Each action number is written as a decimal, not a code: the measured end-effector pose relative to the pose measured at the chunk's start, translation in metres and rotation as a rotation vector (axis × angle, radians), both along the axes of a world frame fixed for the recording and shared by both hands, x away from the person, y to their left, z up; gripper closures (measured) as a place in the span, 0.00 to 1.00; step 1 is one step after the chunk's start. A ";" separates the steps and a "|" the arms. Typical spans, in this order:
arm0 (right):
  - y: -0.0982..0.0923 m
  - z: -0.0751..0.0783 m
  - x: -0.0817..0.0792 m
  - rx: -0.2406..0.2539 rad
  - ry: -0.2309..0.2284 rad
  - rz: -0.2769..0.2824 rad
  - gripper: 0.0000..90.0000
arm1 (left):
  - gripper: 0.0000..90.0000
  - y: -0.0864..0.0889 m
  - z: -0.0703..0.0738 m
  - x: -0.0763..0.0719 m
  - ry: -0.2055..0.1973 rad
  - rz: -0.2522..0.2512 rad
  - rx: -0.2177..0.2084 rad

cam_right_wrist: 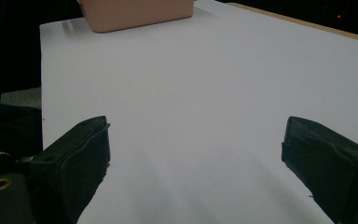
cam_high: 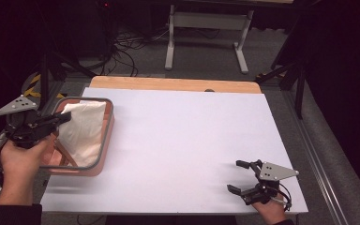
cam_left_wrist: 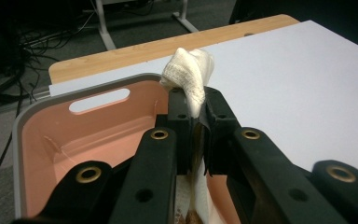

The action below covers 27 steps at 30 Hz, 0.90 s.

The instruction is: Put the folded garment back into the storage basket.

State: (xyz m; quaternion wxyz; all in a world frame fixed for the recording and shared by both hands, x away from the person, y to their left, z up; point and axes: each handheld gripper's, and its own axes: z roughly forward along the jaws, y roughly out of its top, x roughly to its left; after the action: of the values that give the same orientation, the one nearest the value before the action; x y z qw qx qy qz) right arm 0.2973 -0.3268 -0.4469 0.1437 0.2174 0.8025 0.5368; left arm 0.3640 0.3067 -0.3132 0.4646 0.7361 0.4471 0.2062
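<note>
Tabletop point(cam_high: 183, 140), white sheet over a wood board, carries a pink plastic bin point(cam_high: 107, 140) w/ grey rim at the left gripper point(cam_high: 61, 118) side; the rest of the sheet lies bare ahead of the right gripper point(cam_high: 241, 177).

Bin sits right under and around the left jaws: in the left gripper view its pink inner wall point(cam_left_wrist: 98, 135) and handle slot lie just past the jaw tips, to their left.

White cloth point(cam_high: 85, 129) hangs from the left jaws down into the bin; in the high view it drapes wide across the bin's inside. Looks light, soft, floppy, no stiffness, so it'll sag and swing wherever it's carried; not fragile, not slippery, weave looks coarse enough to grip well. Best hold is a bunched fold or corner, which is approx. what's pinched now. A second grip at a free corner would be needed to spread it.

Left jaws: closed nearly all the way, pads pressing a gathered bit of the cloth point(cam_left_wrist: 189, 74), which puffs out above the tips while the rest trails below btwn them.

Right jaws: wide open, nothing btwn them, touching nothing, resting low near the tabletop's near edge, well apart from bin and cloth.
</note>
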 end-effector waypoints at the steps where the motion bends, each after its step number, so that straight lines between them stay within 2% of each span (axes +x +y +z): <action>1: 0.000 0.000 0.000 0.001 0.000 0.000 0.09 | 0.93 -0.001 -0.001 0.001 0.002 0.002 0.004; 9: -0.001 0.000 0.000 0.003 0.000 -0.004 0.09 | 0.93 -0.007 -0.007 0.015 0.018 0.017 0.038; 13: -0.002 0.000 0.000 0.004 0.002 -0.004 0.09 | 0.93 -0.009 -0.010 0.022 0.020 0.032 0.085; 27: -0.002 -0.001 -0.001 0.002 0.004 -0.005 0.09 | 0.93 -0.008 -0.024 0.042 0.075 0.070 0.120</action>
State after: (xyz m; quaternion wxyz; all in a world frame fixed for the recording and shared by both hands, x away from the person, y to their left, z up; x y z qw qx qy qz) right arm 0.2968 -0.3285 -0.4475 0.1430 0.2205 0.8017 0.5369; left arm 0.4064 0.2984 -0.3375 0.3950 0.7537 0.4764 0.2212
